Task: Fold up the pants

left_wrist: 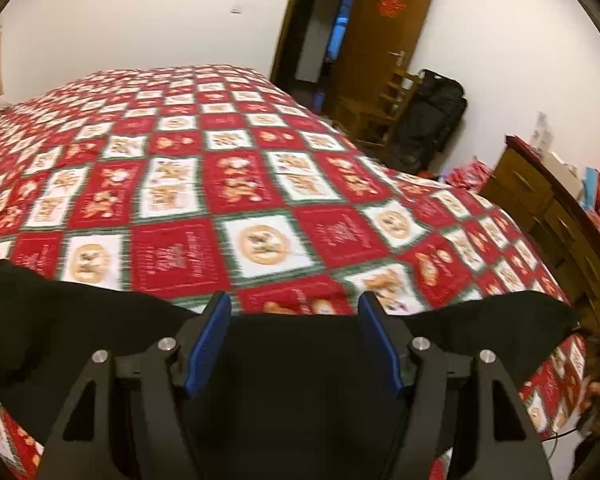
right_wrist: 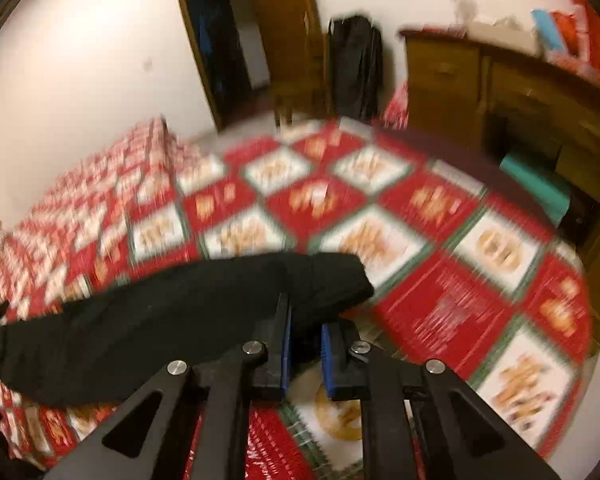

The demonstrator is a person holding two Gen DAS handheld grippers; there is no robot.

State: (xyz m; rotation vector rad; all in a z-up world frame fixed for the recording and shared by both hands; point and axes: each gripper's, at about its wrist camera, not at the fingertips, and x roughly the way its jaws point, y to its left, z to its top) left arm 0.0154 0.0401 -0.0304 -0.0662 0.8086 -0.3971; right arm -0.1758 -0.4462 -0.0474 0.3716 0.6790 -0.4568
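Note:
Black pants [left_wrist: 292,368] lie on the near edge of a bed with a red, white and green patchwork quilt [left_wrist: 220,184]. My left gripper [left_wrist: 294,310] is open, its blue-padded fingers spread wide above the pants with cloth showing between them. In the right wrist view the pants [right_wrist: 172,316] stretch to the left as a long dark band. My right gripper [right_wrist: 306,330] has its jaws narrowly apart at the pants' right end, and a fold of black cloth sits between the pads. That view is motion-blurred.
A wooden dresser [left_wrist: 540,204] with red boxes on top stands right of the bed; it also shows in the right wrist view [right_wrist: 500,80]. A brown door [left_wrist: 372,40], a wooden chair [left_wrist: 376,116] and a black bag [left_wrist: 432,120] stand by the far wall.

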